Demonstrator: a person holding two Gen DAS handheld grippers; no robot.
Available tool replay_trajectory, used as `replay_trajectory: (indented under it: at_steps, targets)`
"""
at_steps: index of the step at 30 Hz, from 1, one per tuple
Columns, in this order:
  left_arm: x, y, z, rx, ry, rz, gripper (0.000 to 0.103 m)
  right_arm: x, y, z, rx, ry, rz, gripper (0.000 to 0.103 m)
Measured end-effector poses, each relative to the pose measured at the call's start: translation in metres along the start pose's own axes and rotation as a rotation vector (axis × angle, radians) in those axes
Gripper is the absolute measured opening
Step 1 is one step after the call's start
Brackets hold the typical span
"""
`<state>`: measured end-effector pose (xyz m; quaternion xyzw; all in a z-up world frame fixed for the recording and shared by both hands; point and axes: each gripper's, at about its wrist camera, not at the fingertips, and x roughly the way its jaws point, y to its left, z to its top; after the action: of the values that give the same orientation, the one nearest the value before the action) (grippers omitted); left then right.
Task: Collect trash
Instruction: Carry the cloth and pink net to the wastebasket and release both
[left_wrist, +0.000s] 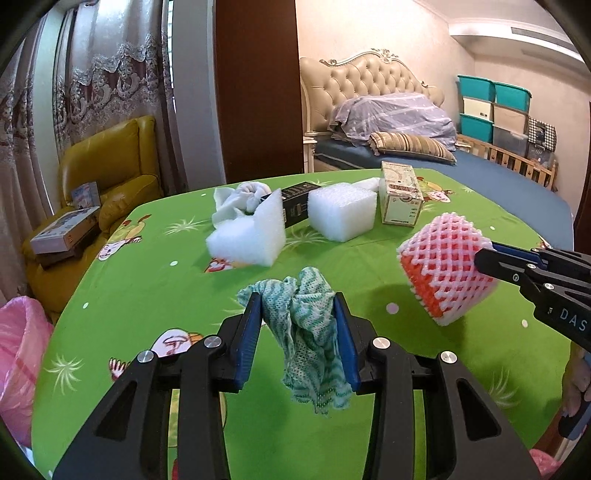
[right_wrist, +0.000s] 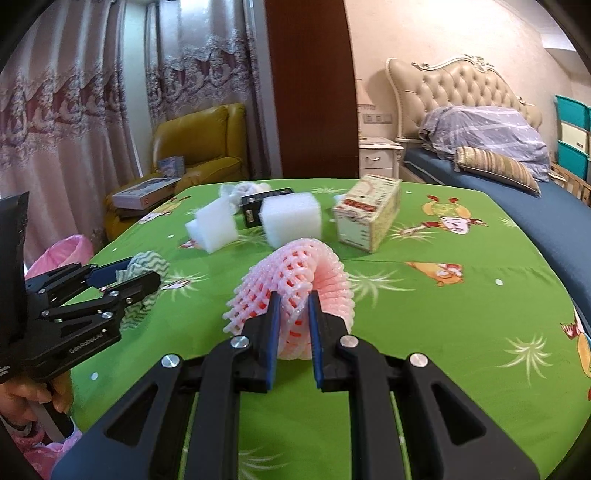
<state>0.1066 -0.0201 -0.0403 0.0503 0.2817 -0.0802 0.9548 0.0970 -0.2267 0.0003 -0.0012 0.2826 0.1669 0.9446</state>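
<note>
Left gripper (left_wrist: 297, 325) clamped on the green-and-white rag (left_wrist: 308, 343), which hangs crumpled between the pads, lifted off the table (left_wrist: 147, 295). Right gripper (right_wrist: 293, 325) pinched tight on the pink foam net (right_wrist: 295, 273), also held above the cloth (net reads orange inside from the left wrist view). Still on the table, far side: two white foam blocks (left_wrist: 247, 236) (left_wrist: 341, 212), a black box (left_wrist: 295, 205) between them, a white cloth wad (left_wrist: 240, 201) behind, a beige carton (left_wrist: 400, 194) to the right. Pink bag (left_wrist: 20, 350) sits off the table's left edge.
</note>
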Motion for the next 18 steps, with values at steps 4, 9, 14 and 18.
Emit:
replay_trajectory:
  at_steps: [4,9,14,18]
  targets:
    - [-0.006,0.004,-0.003,0.000,-0.005,0.010,0.037,-0.001,0.012,0.000,-0.030,-0.001,0.019,0.015]
    - [-0.018,0.012,-0.010,0.002,-0.015,0.022,0.037,-0.001,0.027,0.000,-0.066,0.005,0.043,0.015]
    - [-0.028,0.019,-0.015,0.001,-0.025,0.039,0.037,0.000,0.043,0.001,-0.095,0.011,0.062,0.015]
    - [-0.034,0.025,-0.018,-0.006,-0.026,0.047,0.037,0.002,0.056,0.002,-0.118,0.016,0.077,0.015]
